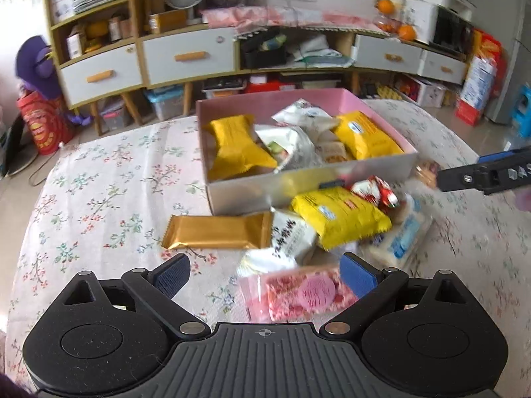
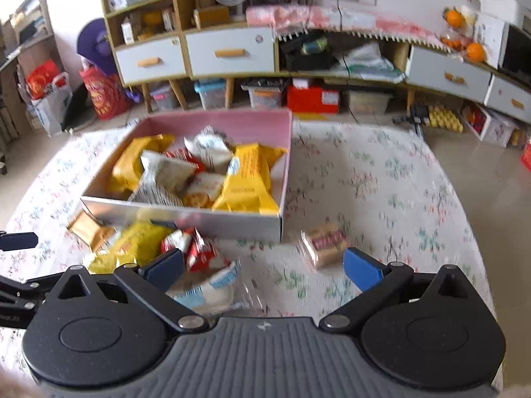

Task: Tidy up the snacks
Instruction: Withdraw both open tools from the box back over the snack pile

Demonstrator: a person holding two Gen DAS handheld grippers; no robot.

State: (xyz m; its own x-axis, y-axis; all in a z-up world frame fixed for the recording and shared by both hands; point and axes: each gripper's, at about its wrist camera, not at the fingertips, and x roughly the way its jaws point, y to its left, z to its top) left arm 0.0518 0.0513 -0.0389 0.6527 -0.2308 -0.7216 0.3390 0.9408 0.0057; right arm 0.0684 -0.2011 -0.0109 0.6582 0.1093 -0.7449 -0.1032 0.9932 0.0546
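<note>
A pink-lined box [image 1: 375, 106] [image 2: 285, 165] on the floral table holds several yellow and white snack packs. Loose snacks lie in front of it: a gold bar [image 1: 217, 231], a yellow pack [image 1: 338, 215] [image 2: 132, 247], a red-white pack [image 1: 376, 192] [image 2: 199, 253], a white-blue pack [image 1: 403, 235] [image 2: 212, 285], a pink nougat pack [image 1: 295, 293] and a small beige-red pack [image 2: 327, 242]. My left gripper [image 1: 264, 273] is open and empty, with the pink pack between its fingers. My right gripper [image 2: 262, 267] is open and empty over the white-blue pack; it also shows in the left wrist view [image 1: 481, 174].
The table [image 1: 99, 199] [image 2: 381, 182] has a floral cloth. Behind it stand drawer cabinets [image 1: 186, 56] [image 2: 229, 53], shelves, storage bins and bags on the floor.
</note>
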